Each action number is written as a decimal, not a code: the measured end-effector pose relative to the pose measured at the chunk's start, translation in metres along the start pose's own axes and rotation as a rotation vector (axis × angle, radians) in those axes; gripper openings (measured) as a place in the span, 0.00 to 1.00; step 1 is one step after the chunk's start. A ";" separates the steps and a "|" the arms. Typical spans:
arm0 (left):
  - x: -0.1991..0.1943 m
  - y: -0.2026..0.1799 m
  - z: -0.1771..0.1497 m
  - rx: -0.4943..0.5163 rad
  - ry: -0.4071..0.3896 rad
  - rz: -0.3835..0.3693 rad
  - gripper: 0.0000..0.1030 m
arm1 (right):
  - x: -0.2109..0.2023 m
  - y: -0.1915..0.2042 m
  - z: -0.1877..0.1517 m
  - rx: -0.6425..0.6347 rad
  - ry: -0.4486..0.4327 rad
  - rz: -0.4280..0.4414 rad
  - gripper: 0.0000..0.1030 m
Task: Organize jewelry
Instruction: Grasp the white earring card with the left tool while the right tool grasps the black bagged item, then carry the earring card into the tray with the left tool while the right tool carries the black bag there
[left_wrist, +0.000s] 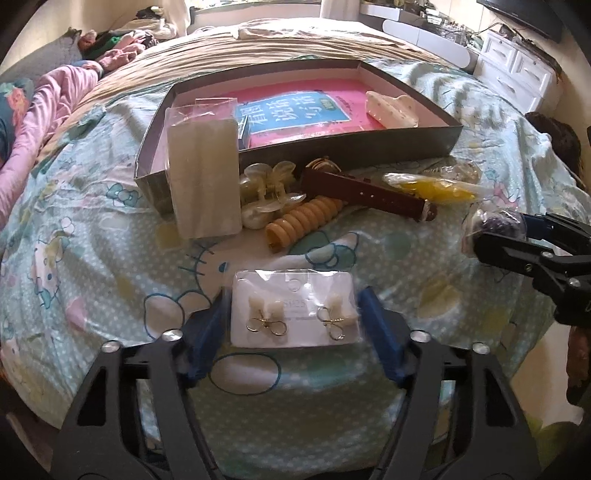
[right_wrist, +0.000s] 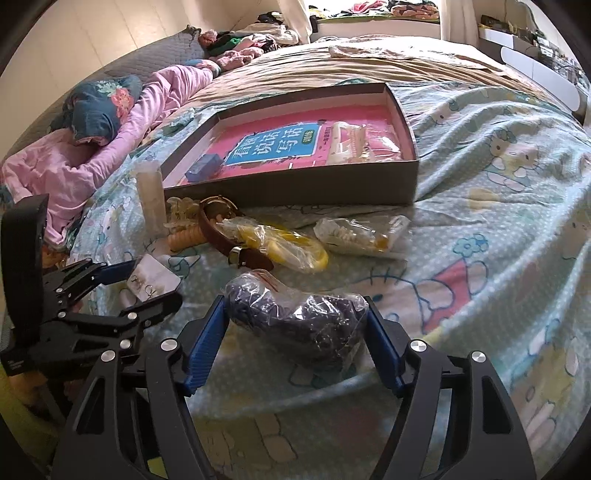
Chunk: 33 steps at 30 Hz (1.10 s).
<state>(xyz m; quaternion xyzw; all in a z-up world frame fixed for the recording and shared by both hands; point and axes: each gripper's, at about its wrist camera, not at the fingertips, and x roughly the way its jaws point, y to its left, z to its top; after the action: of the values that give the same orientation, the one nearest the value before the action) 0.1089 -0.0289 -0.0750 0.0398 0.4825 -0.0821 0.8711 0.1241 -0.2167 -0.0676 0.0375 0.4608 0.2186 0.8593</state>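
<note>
My left gripper (left_wrist: 293, 325) is open, its blue fingers on either side of a white earring card (left_wrist: 295, 308) in a clear sleeve lying on the bedspread; it also shows in the right wrist view (right_wrist: 153, 277). My right gripper (right_wrist: 295, 332) is open around a clear bag of dark purple beads (right_wrist: 295, 314), also seen in the left wrist view (left_wrist: 493, 225). A shallow dark box (left_wrist: 406, 142) with a pink booklet holds a white hair claw (left_wrist: 391, 109). In front of it lie a brown-strap watch (left_wrist: 365, 192), hair clips (left_wrist: 267, 184) and a beige spiral tie (left_wrist: 303, 221).
A tall clear plastic box (left_wrist: 203, 177) stands by the dark box's left corner. A bag with a yellow item (right_wrist: 288, 243) and another clear bag (right_wrist: 362, 232) lie on the Hello Kitty bedspread. Pink clothes and pillows lie at left; white drawers (left_wrist: 517, 70) stand far right.
</note>
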 end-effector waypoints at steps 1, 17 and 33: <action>-0.002 0.001 0.000 -0.005 -0.005 0.003 0.57 | -0.003 0.000 0.000 -0.001 -0.004 -0.003 0.68; -0.065 0.052 0.020 -0.163 -0.192 0.008 0.57 | -0.051 -0.003 0.022 -0.037 -0.158 -0.055 0.68; -0.074 0.082 0.035 -0.237 -0.241 0.031 0.57 | -0.044 0.016 0.064 -0.080 -0.234 -0.030 0.68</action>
<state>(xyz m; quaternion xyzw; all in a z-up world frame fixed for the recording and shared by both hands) 0.1147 0.0540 0.0053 -0.0657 0.3801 -0.0153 0.9225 0.1497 -0.2120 0.0074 0.0214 0.3486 0.2182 0.9113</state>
